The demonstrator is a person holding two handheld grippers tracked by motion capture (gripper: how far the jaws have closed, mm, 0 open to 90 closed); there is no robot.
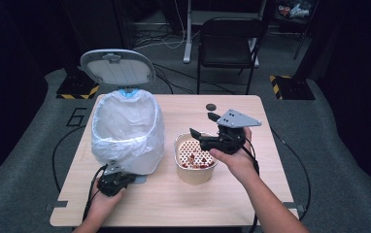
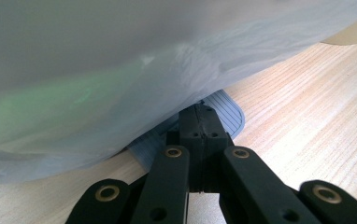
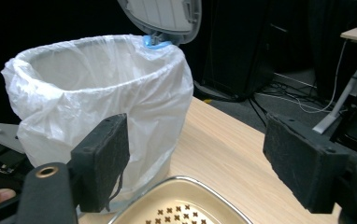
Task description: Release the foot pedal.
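Left tool [image 2: 200,126] jaws closed, pressing bin pedal [image 2: 223,116]; right tool [image 1: 204,127] wide, empty, over bowl [image 1: 195,167].

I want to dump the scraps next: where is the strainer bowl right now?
In the high view the strainer bowl sits mid-table, just right of the lined bin, under the right gripper.

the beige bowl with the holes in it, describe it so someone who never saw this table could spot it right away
On the light wooden table, look just right of the tall bin lined with a white bag, whose lid stands open. The beige bowl sits there under the right gripper. Its perforated insert holds reddish scraps, and it is far lower than the bin beside it.
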